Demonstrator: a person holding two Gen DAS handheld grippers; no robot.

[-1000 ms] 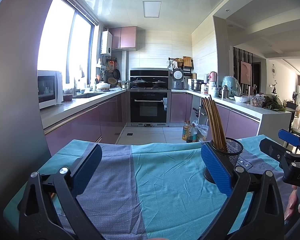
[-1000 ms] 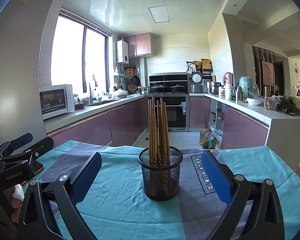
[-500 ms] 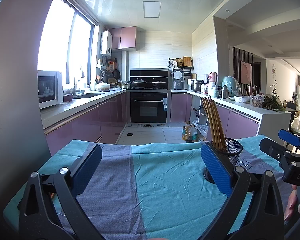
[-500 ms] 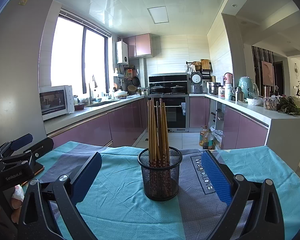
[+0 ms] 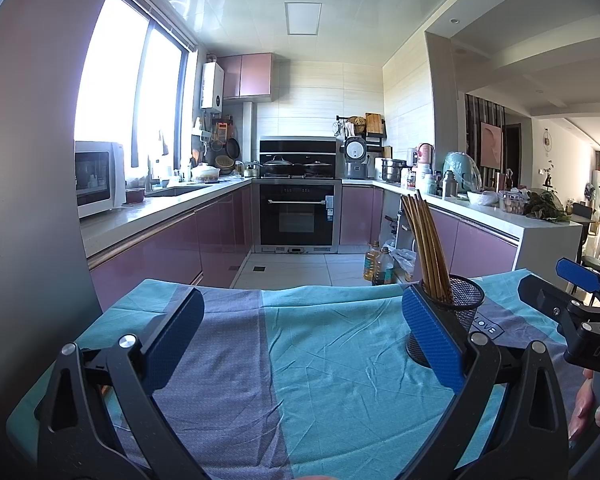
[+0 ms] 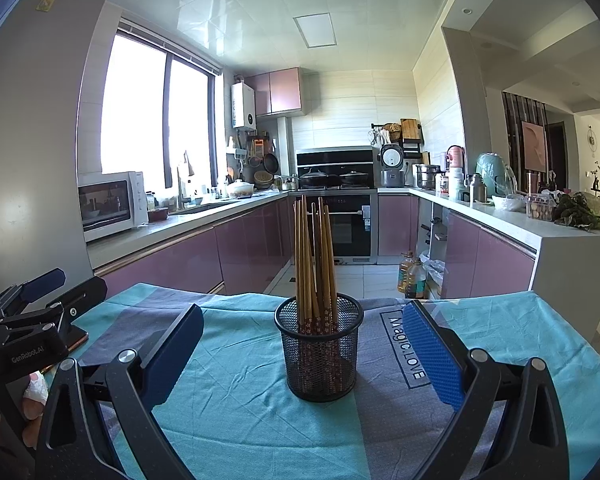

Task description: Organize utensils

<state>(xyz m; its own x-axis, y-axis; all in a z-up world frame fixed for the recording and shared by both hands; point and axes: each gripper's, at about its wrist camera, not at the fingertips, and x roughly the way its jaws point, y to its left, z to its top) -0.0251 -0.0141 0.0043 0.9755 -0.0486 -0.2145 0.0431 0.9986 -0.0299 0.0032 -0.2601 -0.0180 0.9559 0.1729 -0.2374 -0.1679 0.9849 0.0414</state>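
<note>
Both pairs of my fingers are standing wide apart and are holding nothing. My right fingers are hovering low over the bench, which a teal and grey cloth is covering, and the black mesh holder is standing upright just in front of them, in the middle of the gap but a little beyond the blue pads. A bundle of wooden chopsticks is standing in this holder, the tips pointing up and leaning slightly against each other. My left fingers are pointing at a bare part of the cloth; from this side the holder is sitting behind my right-hand pad, partly hidden by it, and the chopsticks are leaning to the left. My hand is gripping the other tool at the right edge of the left view. Behind the bench, a kitchen with purple cabinets is showing.
</note>
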